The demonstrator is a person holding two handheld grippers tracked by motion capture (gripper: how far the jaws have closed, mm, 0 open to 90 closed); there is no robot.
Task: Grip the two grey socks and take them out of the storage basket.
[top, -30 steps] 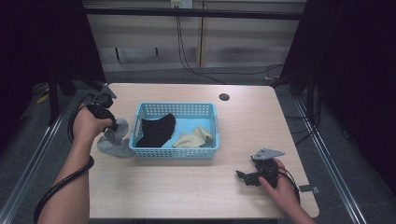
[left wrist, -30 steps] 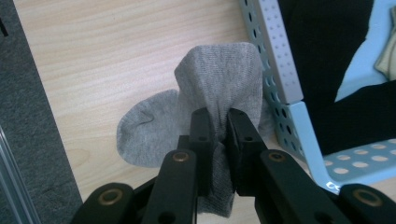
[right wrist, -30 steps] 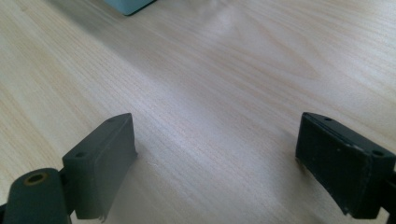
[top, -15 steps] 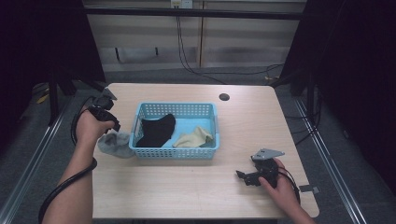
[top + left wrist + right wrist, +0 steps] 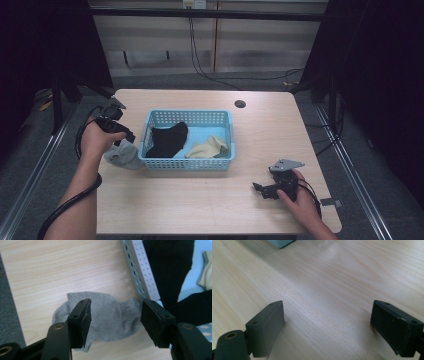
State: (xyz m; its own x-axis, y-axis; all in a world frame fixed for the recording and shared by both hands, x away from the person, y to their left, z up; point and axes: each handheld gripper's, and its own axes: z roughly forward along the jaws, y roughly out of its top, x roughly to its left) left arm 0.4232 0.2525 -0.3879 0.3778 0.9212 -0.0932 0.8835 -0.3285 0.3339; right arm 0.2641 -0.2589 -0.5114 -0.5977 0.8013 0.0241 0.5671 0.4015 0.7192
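Nearest the person, the right hand-held gripper (image 5: 263, 190) is seen resting low on the tabletop (image 5: 200, 200) at the front right, held in the right hand (image 5: 299, 200). Its jaws are spread wide with nothing between them; bare wood grain is seen past them in the right gripper view (image 5: 327, 322).

Farther in, on the left, the left hand-held gripper (image 5: 127, 141) is held just above the grey sock (image 5: 121, 155) by the left hand (image 5: 96, 141). Its jaws have just been opening and are now parted about halfway. The sock is seen between and beyond them in the left gripper view (image 5: 107, 317), but the pads are not pressed on it (the cloth lies slack on the wood). The sock is crumpled flat on the tabletop, just outside the left wall of the blue basket (image 5: 150, 127), its edge touching or nearly touching that wall.

Inside the basket a black sock (image 5: 167, 140) is laid in the left half, draped toward the near rim, and a beige sock (image 5: 207, 148) is found to its right.

Beyond the basket, a small dark round mark (image 5: 240, 104) is noted on the far part of the tabletop, well apart from everything else.
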